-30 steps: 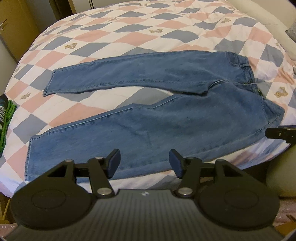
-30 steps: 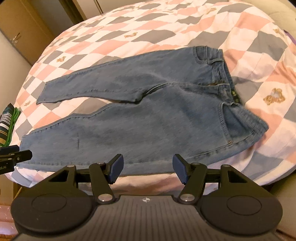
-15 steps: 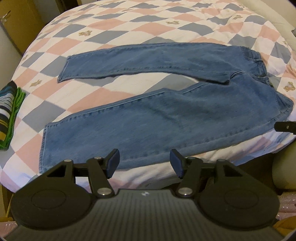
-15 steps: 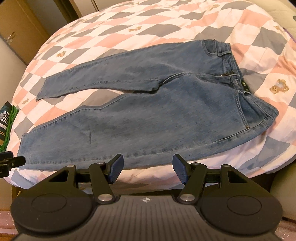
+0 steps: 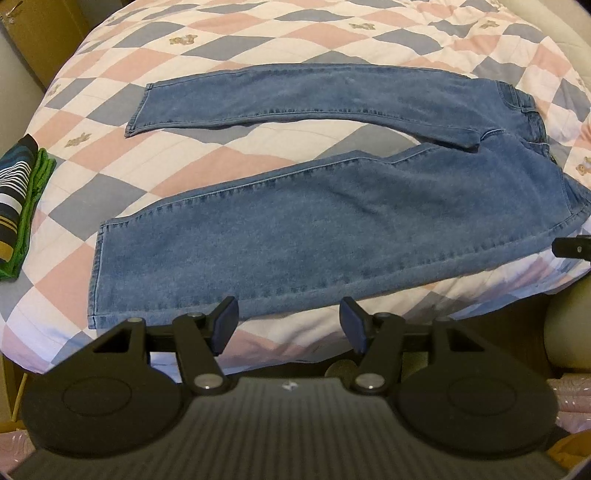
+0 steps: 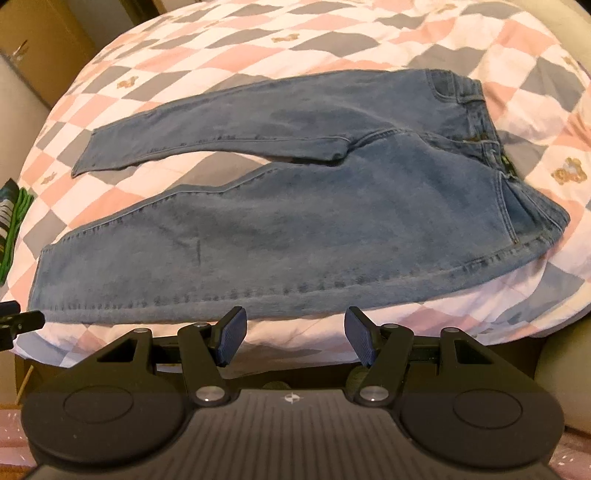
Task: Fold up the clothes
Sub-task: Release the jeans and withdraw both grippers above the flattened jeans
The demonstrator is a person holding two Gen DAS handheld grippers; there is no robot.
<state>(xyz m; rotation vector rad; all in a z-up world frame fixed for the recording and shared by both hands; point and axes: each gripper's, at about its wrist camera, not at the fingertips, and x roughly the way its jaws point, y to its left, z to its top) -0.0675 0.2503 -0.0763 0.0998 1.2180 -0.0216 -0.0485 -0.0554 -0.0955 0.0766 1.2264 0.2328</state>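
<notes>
On the quilt (image 5: 229,33), checkered in pink, grey and white with small bear motifs, item one: a pair of blue jeans (image 5: 332,229), laid flat and unfolded, waistband (image 6: 476,110) to the right, both legs running left. Far leg (image 5: 295,96): straight, its hem toward the upper left. Near leg (image 6: 221,258): wider in view, angled away from the far one so a wedge of quilt shows between them, its outer seam lying along the bed's near edge. Item two: a folded stack of striped and green cloth (image 5: 22,203), at the left edge of the bed, well apart from the jeans. Item three: my left gripper (image 5: 290,325), fingers spread with nothing between the pads, poised over the near edge of the bed just short of the near leg's seam, not touching the denim. Item four: my right gripper (image 6: 295,341), fingers likewise parted and empty, hovering at the same edge, further toward the waist end. Each gripper's tip shows at the border of the other's view: the right one at the far right in the left wrist view, the left one at the far left in the right wrist view.
</notes>
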